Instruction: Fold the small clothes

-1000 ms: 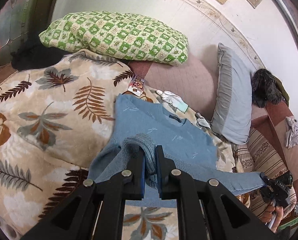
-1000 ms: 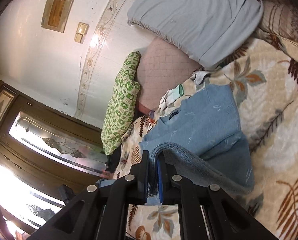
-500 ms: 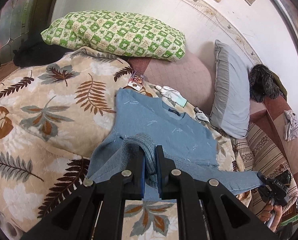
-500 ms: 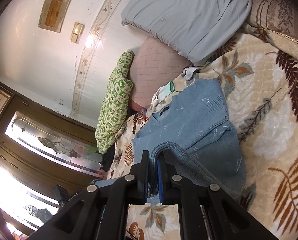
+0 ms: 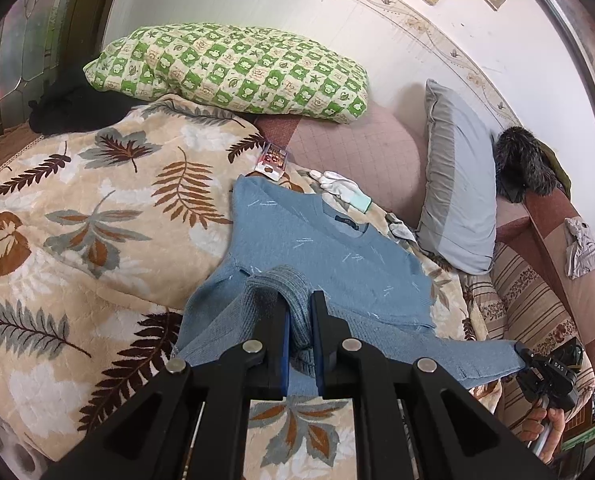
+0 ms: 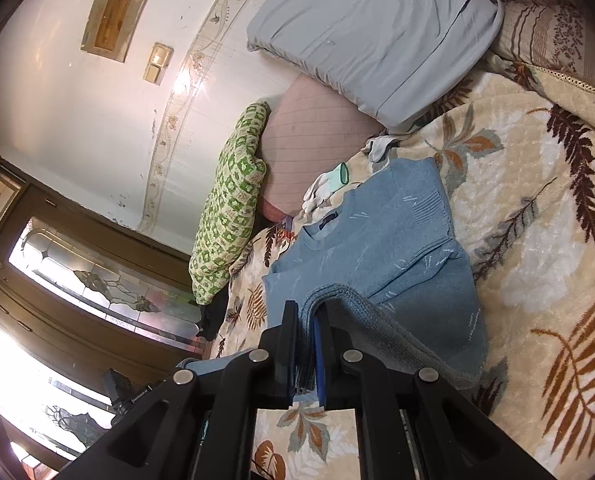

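A blue knit sweater lies on a leaf-patterned blanket, collar toward the pillows. My left gripper is shut on the sweater's ribbed bottom hem at its left corner and holds it lifted. My right gripper is shut on the hem's other corner; it also shows at the lower right of the left wrist view. The hem stretches between the two grippers above the sweater's body. The blanket shows under it.
A green checked pillow, a pink cushion and a grey pillow lie at the bed's head. White gloves and a small packet lie by the collar. A striped sofa arm stands at right.
Both grippers have pulled back from the pillows with the hem in them, so the sweater lies farther away and flatter.
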Demonstrator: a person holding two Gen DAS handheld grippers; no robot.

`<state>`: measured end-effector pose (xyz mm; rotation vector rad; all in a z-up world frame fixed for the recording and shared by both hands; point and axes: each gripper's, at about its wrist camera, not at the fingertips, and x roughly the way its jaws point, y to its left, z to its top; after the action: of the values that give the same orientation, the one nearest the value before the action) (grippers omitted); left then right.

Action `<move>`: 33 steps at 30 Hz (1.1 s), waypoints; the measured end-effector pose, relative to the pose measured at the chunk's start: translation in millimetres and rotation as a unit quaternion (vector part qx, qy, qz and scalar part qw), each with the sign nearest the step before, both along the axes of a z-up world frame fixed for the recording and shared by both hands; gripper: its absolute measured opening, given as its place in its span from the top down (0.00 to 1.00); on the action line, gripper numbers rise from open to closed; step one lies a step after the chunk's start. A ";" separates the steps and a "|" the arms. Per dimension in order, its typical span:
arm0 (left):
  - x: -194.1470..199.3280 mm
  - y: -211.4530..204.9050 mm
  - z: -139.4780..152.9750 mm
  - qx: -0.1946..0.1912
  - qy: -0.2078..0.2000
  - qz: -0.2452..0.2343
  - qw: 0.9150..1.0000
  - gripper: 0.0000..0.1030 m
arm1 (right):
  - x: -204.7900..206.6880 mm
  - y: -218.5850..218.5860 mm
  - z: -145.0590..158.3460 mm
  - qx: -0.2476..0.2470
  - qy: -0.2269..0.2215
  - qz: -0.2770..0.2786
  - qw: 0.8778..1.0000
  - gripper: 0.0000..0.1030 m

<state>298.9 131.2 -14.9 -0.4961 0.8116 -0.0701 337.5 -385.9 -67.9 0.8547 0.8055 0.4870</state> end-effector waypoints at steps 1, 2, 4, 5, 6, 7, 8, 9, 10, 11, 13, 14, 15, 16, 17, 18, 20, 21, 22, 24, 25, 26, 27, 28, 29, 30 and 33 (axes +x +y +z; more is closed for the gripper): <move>-0.4 0.0 0.7 0.001 0.000 0.000 1.000 0.91 | -0.3 -0.4 0.1 0.000 0.000 0.000 1.000 0.93; -0.6 0.0 0.7 0.001 0.000 -0.001 1.000 0.91 | -0.6 -0.4 0.0 0.000 0.000 0.000 1.000 0.93; -1.4 -0.4 0.6 0.002 0.001 -0.001 1.000 0.91 | -1.0 -0.8 -0.5 -0.001 0.000 0.000 1.000 0.93; -0.7 -0.5 0.6 0.002 0.001 0.000 1.000 0.91 | -1.1 -0.8 -0.5 -0.001 0.000 0.000 1.000 0.93; -0.8 -0.5 0.7 0.002 0.001 -0.001 1.000 0.91 | -1.0 -0.8 -0.5 -0.002 0.000 0.000 1.000 0.93; -0.7 -0.5 0.8 0.002 0.001 -0.001 1.000 0.91 | -1.6 -1.6 -1.0 -0.002 0.000 0.000 1.000 0.93; -0.7 -0.6 0.6 0.002 0.001 -0.001 1.000 0.91 | -1.7 -1.3 -1.0 -0.002 0.000 -0.001 1.000 0.93; 0.0 -0.8 0.8 0.002 0.001 -0.001 1.000 0.91 | -2.1 -1.7 -1.4 -0.001 0.000 -0.001 1.000 0.93; -0.2 -1.3 1.4 0.003 0.001 -0.002 1.000 0.91 | -2.3 -2.0 -1.5 -0.002 0.000 -0.001 1.000 0.93; -0.2 -0.8 1.0 0.002 0.001 -0.002 1.000 0.91 | -2.2 -2.0 -1.4 -0.003 0.000 -0.001 1.000 0.93; 2.2 -1.5 1.6 0.004 0.001 -0.002 1.000 0.91 | -1.1 -1.8 -0.6 -0.004 0.000 -0.001 1.000 0.93; 4.6 -1.9 1.4 0.006 0.002 -0.003 1.000 0.91 | 0.1 -1.0 0.4 -0.006 0.000 -0.001 1.000 0.93; 6.7 -1.8 1.3 0.008 0.003 -0.003 1.000 0.91 | 1.8 -0.5 0.9 -0.009 0.000 -0.001 1.000 0.93; 9.0 -1.6 1.2 0.009 0.004 -0.003 1.000 0.91 | 3.7 -0.2 0.9 -0.010 0.000 -0.001 1.000 0.93; 13.5 -1.6 1.1 0.012 0.005 -0.003 1.000 0.91 | 5.9 0.0 1.0 -0.010 0.000 -0.001 1.000 0.93; 16.9 -1.8 1.4 0.015 0.005 -0.003 1.000 0.91 | 9.0 0.6 1.5 -0.011 0.000 -0.001 1.000 0.93; 26.5 -2.7 2.6 0.024 0.005 -0.004 1.000 0.91 | 15.8 1.9 2.8 -0.013 -0.001 -0.001 1.000 0.93; 32.1 -3.0 2.8 0.027 0.005 -0.004 1.000 0.91 | 21.0 2.7 4.1 -0.015 -0.003 -0.001 1.000 0.93; 35.4 -3.2 3.1 0.028 0.005 -0.004 1.000 0.91 | 25.6 3.3 5.2 -0.015 -0.004 -0.002 1.000 0.93; 44.4 -3.3 4.3 0.031 0.004 -0.003 0.999 0.91 | 33.2 3.7 6.6 -0.014 -0.006 -0.003 1.000 0.93; 48.4 -3.4 5.0 0.032 0.003 -0.003 0.999 0.91 | 38.0 4.6 7.9 -0.015 -0.007 -0.003 1.000 0.93; 50.5 -3.2 5.5 0.034 0.002 -0.003 0.999 0.91 | 41.2 5.5 9.0 -0.016 -0.009 -0.003 1.000 0.93; 52.1 -3.6 5.8 0.036 0.001 -0.003 0.999 0.91 | 44.2 6.1 9.9 -0.017 -0.011 -0.003 1.000 0.93; 53.1 -3.9 5.8 0.037 0.000 -0.003 0.999 0.91 | 47.1 6.5 10.7 -0.017 -0.012 -0.003 1.000 0.93; 53.9 -4.2 5.6 0.037 0.000 -0.003 0.999 0.91 | 48.6 6.8 11.0 -0.017 -0.013 -0.003 1.000 0.93; 54.4 -4.4 4.9 0.037 -0.001 -0.004 0.999 0.91 | 49.6 6.7 10.7 -0.018 -0.014 -0.003 1.000 0.93; 56.8 -6.0 2.1 0.041 0.002 -0.006 0.999 0.91 | 51.1 6.0 6.8 -0.017 -0.011 -0.006 1.000 0.93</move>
<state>355.7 125.3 -12.8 -0.4140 0.8179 -0.0465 388.6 -379.9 -61.1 0.8210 0.7860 0.4714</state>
